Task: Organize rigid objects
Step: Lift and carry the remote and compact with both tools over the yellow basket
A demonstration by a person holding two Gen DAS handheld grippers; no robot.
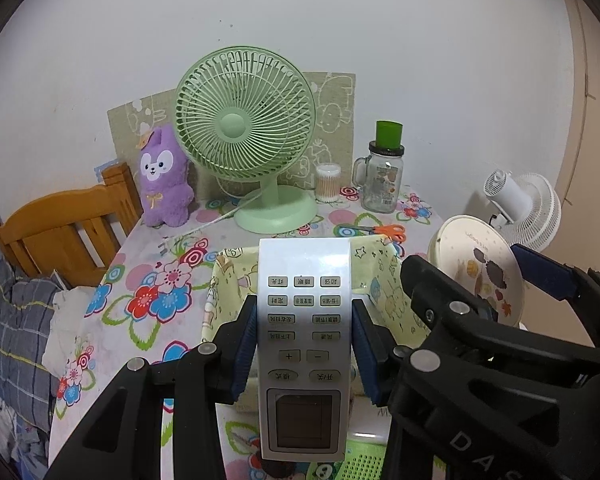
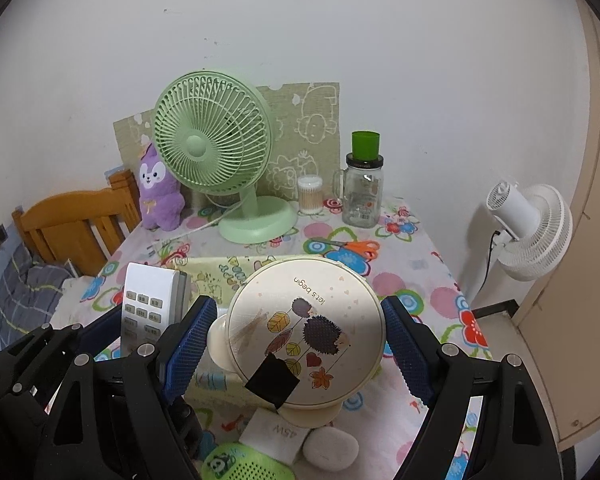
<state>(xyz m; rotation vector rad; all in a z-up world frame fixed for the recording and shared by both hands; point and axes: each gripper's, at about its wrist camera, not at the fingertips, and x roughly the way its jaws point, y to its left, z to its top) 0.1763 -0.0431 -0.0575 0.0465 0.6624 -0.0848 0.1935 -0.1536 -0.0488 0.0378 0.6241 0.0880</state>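
While the left gripper [image 1: 304,350] carries a white remote control [image 1: 303,344] clamped by its long edges between the blue pads, its own view shows the remote held above the near rim of a yellow fabric basket [image 1: 384,280] on the flowered table [image 1: 148,280]. At twelve o'clock from the remote stands a green desk fan [image 1: 246,136], with a purple plush toy [image 1: 164,178] at ten o'clock, orange scissors [image 1: 384,232] at one o'clock and a glass mug jar [image 1: 382,178] beyond them. The other tool's black frame fills the lower right.

In the right wrist view, the right gripper [image 2: 296,336] has its jaws set wide around a round cream mirror [image 2: 304,332], pads touching its rim at nine and three o'clock, so it appears held. The remote shows at nine o'clock, the basket directly behind the mirror. A white charger [image 2: 274,434] and a white pebble-shaped case [image 2: 330,448] lie on the table at six o'clock.

Both items look to be in transit to the basket. Next, each needs lowering inside the fabric walls before the jaws let go, one at a time so the tools do not collide.
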